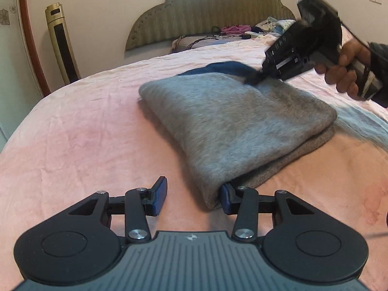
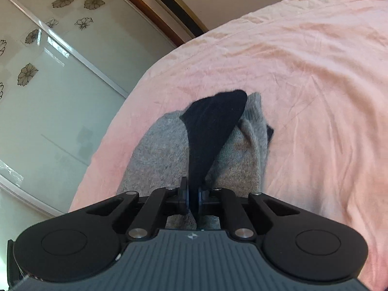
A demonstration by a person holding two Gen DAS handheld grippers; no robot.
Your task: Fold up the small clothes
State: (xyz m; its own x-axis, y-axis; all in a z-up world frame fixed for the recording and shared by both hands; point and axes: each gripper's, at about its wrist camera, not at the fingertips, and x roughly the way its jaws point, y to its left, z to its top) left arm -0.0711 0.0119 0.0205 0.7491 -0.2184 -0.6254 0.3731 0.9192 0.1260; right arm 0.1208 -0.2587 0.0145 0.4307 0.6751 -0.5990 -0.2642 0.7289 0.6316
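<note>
on the pink bedspread [image 1: 84, 126], as the left wrist camera shows it, a folded grey garment [image 1: 232, 121] lies in a thick rectangular bundle, its near corner reaching down between the fingers of the left gripper [image 1: 194, 197]. that claw stands wide apart, gripping nothing; its right blue pad [image 1: 225, 198] sits against the corner of the grey fabric, while the left pad [image 1: 160, 195] rests clear of it over bare bedspread. at the far edge of the bundle a dark blue-black piece of cloth [image 1: 228, 69] pokes out, and the right gripper [image 1: 263, 74], blurred and held in a hand [image 1: 344, 70], has pinched its end. beyond, a padded headboard [image 1: 213, 12] rises behind a heap of mixed clothes [image 1: 266, 28], and a gold tower fan [image 1: 61, 43] stands by the wall. down the right wrist camera, the right gripper [image 2: 193, 197] is closed tight on the dark cloth [image 2: 213, 126], which fans out from the pinched pads into a broad dark flap raised over the grey garment [image 2: 157, 155]. the grey fabric spreads beneath and to both sides of the fingers, with a folded ridge to the right of the dark flap. pink bedspread [image 2: 315, 84] fills the right of the view, and a glass sliding door with flower decals [image 2: 48, 77] fills the left, the gold tower fan [image 2: 169, 0] showing near the top.
</note>
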